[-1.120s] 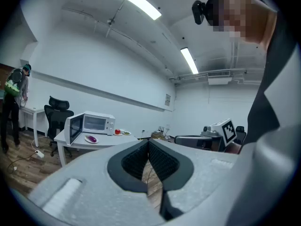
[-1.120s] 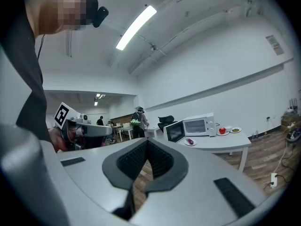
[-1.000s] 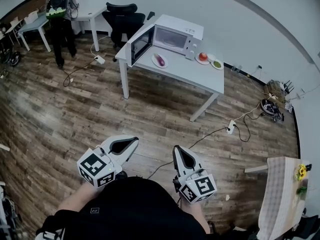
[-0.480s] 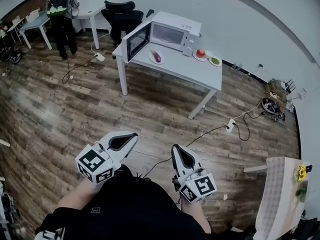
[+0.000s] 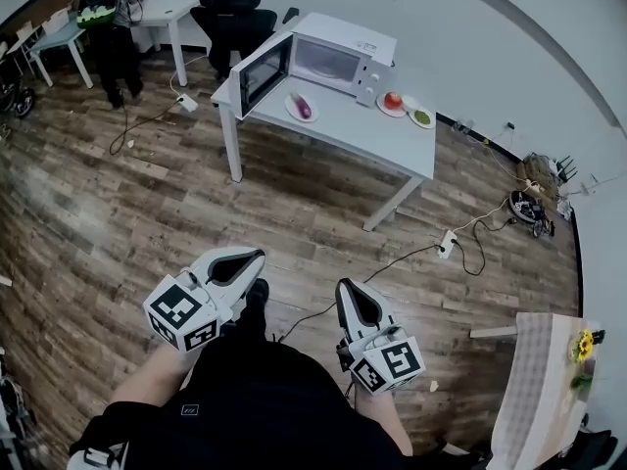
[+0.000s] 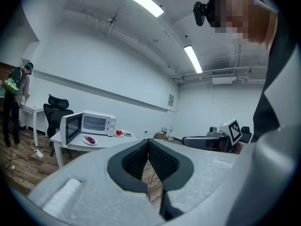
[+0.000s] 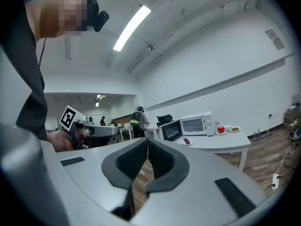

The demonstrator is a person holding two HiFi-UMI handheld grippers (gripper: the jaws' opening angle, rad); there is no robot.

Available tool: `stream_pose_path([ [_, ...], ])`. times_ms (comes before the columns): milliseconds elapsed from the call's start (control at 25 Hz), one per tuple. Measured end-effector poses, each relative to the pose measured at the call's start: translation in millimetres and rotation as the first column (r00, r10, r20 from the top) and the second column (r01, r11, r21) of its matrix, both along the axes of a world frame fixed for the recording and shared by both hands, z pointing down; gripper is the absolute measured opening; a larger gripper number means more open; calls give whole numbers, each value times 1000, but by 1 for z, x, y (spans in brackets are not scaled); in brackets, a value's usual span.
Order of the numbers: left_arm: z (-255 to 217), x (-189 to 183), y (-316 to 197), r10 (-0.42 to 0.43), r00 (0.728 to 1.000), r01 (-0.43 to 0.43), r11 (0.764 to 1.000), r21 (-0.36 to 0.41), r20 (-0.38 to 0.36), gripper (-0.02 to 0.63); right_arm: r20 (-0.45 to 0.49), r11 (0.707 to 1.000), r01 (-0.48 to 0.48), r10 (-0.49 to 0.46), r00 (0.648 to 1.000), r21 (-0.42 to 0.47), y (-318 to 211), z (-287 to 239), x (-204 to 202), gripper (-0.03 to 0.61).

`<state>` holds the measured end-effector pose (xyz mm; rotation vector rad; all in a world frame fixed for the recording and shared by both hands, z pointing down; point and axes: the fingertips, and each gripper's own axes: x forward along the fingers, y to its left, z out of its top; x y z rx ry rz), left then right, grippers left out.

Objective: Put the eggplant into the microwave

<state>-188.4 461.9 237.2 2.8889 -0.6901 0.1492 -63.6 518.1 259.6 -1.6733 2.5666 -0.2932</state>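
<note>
Since the earlier frames the wearer has stepped slightly nearer the bench (image 5: 377,140): the approach is under way, with no grasp yet. The eggplant (image 5: 303,107) lies on its plate (image 5: 292,112) before the open microwave (image 5: 333,62), well apart from both tools. Held low and pointing forward, the left tool (image 5: 240,260) and the right tool (image 5: 353,300) are each clenched on nothing.

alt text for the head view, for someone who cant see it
A person holds the left gripper and right gripper, both shut and empty, over a wood floor. Farther off, a white table carries an open-doored microwave with an eggplant on a plate before it.
</note>
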Motion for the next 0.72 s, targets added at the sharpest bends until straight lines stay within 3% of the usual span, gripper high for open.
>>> stream_pose_path([
  [480, -11, 0, -162, 13, 1000, -12, 999, 47, -19, 9, -39, 1000, -11, 10, 999, -12, -161, -13, 5, 18],
  [720, -5, -4, -237, 35, 999, -35, 999, 35, -17, 9, -32, 998, -54, 53, 998, -18, -234, -14, 12, 18],
])
